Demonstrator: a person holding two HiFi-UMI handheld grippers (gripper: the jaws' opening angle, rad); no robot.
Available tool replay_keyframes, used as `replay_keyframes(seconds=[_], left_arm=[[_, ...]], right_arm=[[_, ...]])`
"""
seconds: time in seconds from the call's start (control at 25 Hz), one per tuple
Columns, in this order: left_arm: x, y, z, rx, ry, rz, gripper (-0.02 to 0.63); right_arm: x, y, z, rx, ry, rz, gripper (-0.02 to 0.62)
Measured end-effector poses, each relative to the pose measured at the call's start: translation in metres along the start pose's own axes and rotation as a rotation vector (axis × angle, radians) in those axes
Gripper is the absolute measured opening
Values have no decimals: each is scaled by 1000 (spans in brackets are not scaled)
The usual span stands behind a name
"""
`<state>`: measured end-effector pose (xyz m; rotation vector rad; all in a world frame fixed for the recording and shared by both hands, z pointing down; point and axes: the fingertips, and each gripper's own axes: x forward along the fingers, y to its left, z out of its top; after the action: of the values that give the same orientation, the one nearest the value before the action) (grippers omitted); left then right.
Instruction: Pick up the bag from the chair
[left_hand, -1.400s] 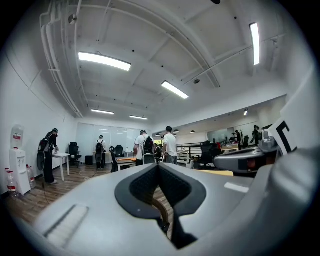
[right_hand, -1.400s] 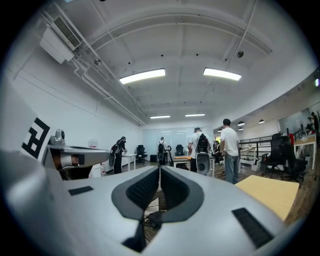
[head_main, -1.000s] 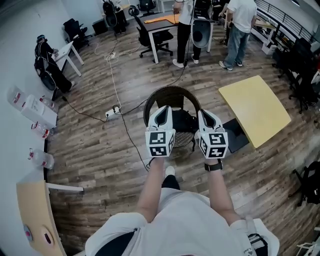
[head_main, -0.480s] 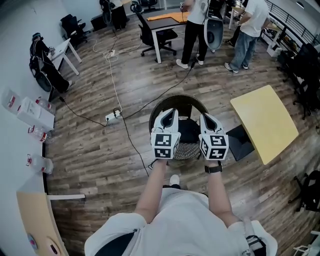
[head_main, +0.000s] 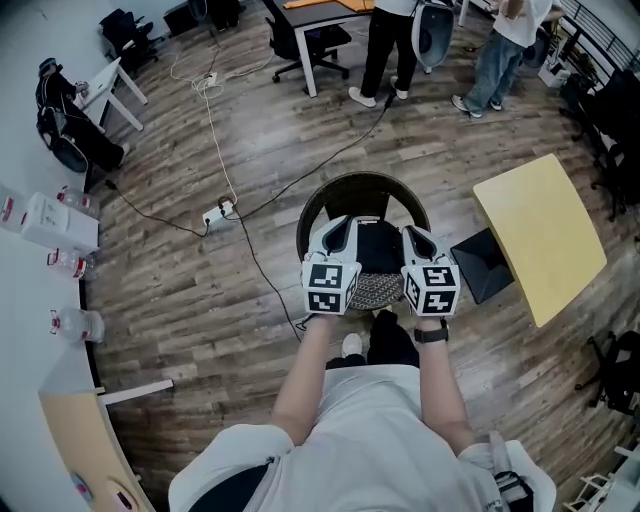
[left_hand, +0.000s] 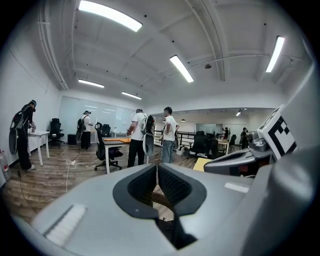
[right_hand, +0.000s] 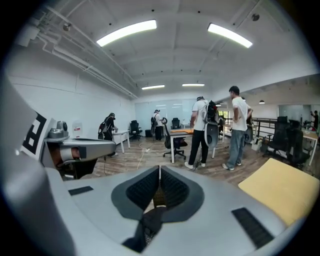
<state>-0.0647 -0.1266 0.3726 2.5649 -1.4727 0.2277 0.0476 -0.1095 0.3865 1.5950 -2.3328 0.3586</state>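
Black bag (head_main: 378, 252) lies on seat of round wicker chair (head_main: 360, 181). Left gripper (head_main: 342, 222) and right gripper (head_main: 410, 232) hang over seat, bag between them, one gripper at each side. Both pairs of jaws closed together, gripping nothing. Contact with bag unclear.

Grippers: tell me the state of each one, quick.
Left gripper: closed, holding nothing.
Right gripper: closed, holding nothing.

wood-plank floor (head_main: 180, 300), yellow tabletop (head_main: 540, 235) rt, desk (right_hand: 180, 131) far end, ceiling strip lights (left_hand: 181, 68), prob. glass wall (left_hand: 107, 111) bkgd
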Motion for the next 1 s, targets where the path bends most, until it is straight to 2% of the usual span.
replay_keyframes(seconds=[0.28,0.48,0.8,1.0], left_arm=[[52,21,-47,-45,100,6,12],[83,38,-92,-108,221,13,12],[102,59,-173,-187,353,51,15],[117,64,-227,-212,430,52,37]], right_arm=[[61,-25,-43,14,130,54,12],[100,-41,-69,28,208,94,12],[139,-49,-142,88,351,158,12],[166,-58,-189,59,422,147,14]])
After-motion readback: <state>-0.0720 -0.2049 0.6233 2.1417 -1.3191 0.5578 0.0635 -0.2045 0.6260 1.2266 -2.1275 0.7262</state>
